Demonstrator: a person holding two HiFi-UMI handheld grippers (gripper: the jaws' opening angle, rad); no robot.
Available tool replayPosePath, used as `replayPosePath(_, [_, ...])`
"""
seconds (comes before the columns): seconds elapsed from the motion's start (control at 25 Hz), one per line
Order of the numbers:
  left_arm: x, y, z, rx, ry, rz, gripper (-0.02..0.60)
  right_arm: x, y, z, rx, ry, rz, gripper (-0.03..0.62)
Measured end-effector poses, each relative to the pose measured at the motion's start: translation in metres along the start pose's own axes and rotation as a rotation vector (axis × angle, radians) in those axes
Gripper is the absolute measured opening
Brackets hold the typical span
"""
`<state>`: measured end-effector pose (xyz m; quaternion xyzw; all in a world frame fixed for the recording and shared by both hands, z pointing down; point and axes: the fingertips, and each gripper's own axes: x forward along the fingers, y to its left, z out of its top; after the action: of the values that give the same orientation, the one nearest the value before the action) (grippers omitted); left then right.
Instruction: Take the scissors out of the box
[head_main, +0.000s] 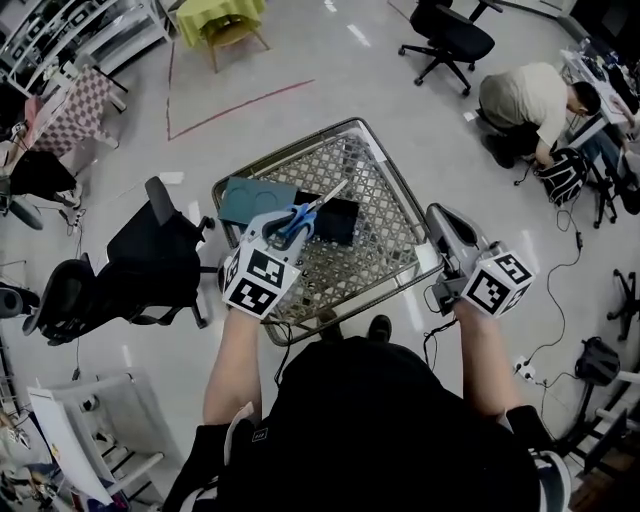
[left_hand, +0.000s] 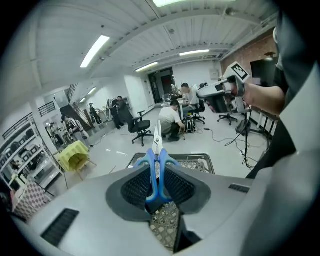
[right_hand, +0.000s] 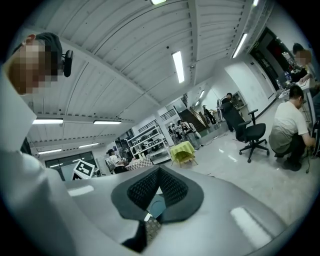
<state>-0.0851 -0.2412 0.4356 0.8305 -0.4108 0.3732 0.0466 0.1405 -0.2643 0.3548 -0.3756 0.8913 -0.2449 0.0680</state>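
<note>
Scissors (head_main: 312, 210) are in the left gripper (head_main: 283, 232), which is squeezed shut on their blue handles. The two blue rings sit flat between the dark pads. The shiny blades stick straight out past the tips, pointing away from the person. From the head view, the blades point up and to the right, across the box (head_main: 394, 180).

The box is a wire one and it stands on the floor in front of the person's feet. The scissors look lifted up, over the left part of the box and not lying inside it. A teal flat thing (head_main: 255, 198) and a black thing (head_main: 337, 222) lie in the box under them.

The right gripper (head_main: 445, 222) is over by the right edge of the box, well apart from the scissors. Its pads are closed together and hold nothing.

I think the left gripper only has to carry the scissors sideways, away from the box, handles first.
</note>
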Motion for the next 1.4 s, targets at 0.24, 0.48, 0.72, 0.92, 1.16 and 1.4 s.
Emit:
replayPosePath(0.24, [-0.020, 0.001, 0.017, -0.108, -0.096, 0.033, 0.095, -0.004, 0.003, 0.007, -0.009, -0.009, 0.026, 0.011])
replayPosePath(0.48, [-0.027, 0.004, 0.031, -0.195, -0.183, 0.045, 0.095, -0.008, 0.006, 0.021, -0.050, -0.031, 0.039, 0.009])
replayPosePath(0.72, [-0.028, 0.010, 0.045, -0.247, -0.223, 0.059, 0.095, -0.012, 0.005, 0.030, -0.095, -0.052, 0.047, 0.009])
replayPosePath(0.92, [-0.031, 0.013, 0.055, -0.272, -0.251, 0.066, 0.095, -0.013, 0.005, 0.034, -0.099, -0.064, 0.044, 0.009])
replayPosePath(1.16, [-0.025, 0.014, 0.061, -0.271, -0.256, 0.066, 0.095, -0.014, 0.005, 0.042, -0.116, -0.099, 0.042, 0.009])
replayPosePath(1.4, [-0.025, 0.019, 0.061, -0.288, -0.264, 0.063, 0.095, -0.013, 0.006, 0.047, -0.124, -0.113, 0.035, 0.008])
